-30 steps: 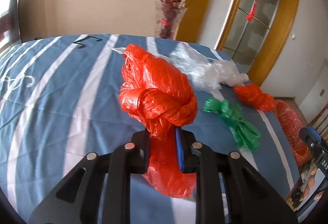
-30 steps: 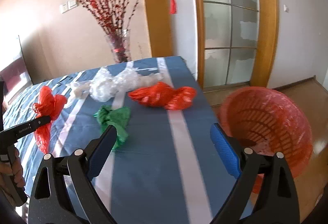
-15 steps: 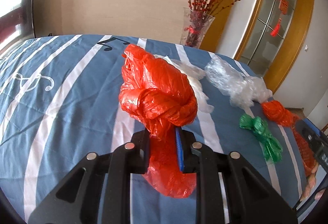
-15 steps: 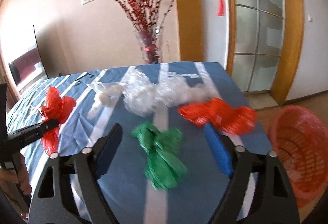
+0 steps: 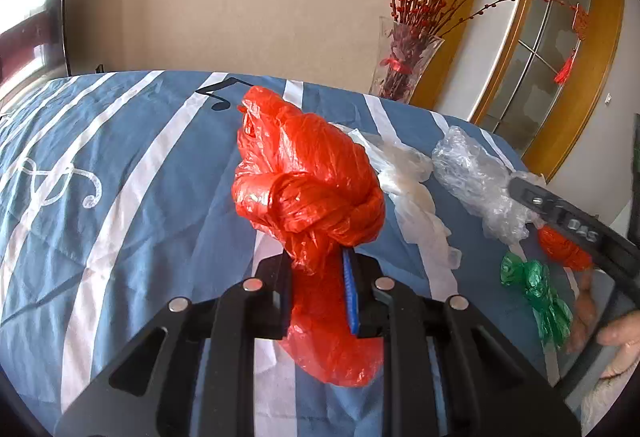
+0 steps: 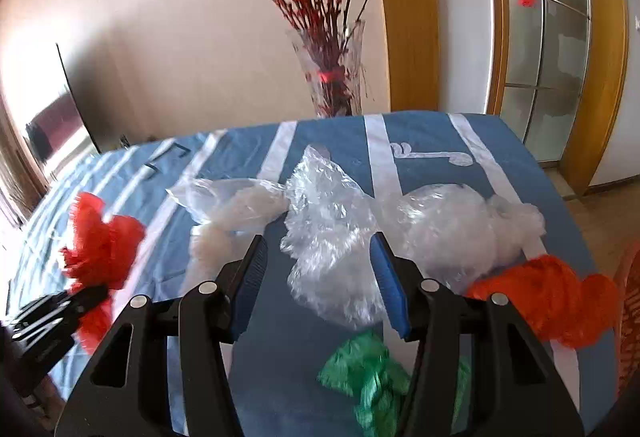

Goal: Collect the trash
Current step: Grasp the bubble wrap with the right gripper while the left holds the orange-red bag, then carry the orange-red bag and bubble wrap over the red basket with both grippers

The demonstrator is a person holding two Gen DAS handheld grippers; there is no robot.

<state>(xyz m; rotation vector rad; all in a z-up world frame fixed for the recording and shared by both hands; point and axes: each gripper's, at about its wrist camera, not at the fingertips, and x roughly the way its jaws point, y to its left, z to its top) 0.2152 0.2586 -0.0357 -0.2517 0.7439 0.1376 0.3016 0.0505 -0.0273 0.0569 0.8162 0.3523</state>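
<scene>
While the person gathers bags off the striped bedspread, the scene reads near to far:

Left gripper [image 5: 318, 289]: clamped together on the knotted red bag [image 5: 308, 193], which it holds up off the blue cloth [image 5: 132, 165]; this grip looks the same as a second ago.

Right gripper [image 6: 318, 277]: jaws apart, holding nothing; it has swung away from the orange basket toward the middle of the bed.

Green bag [image 6: 368, 377]: at 6 o'clock just under the right gripper, lying loose on the cloth.

Clear bag [image 6: 328, 237]: dead ahead at 12 o'clock, now framed between the blue pads [image 6: 390, 285]; touching cannot be told.

Second red bag [image 6: 548, 297]: at 3 o'clock of the right gripper, beside the clear pile.

Basket [image 6: 628, 317]: only a sliver at the far 3 o'clock edge.

Milky bag [image 6: 232, 205]: at 10 o'clock, next to the clear one.

Vase with red twigs [image 6: 332, 77]: far 12 o'clock, behind the bed.

Meaning: one bag is in hand; the right seems lined up to take the clear bag. Four still lie on the bed, so collection looks early.
</scene>
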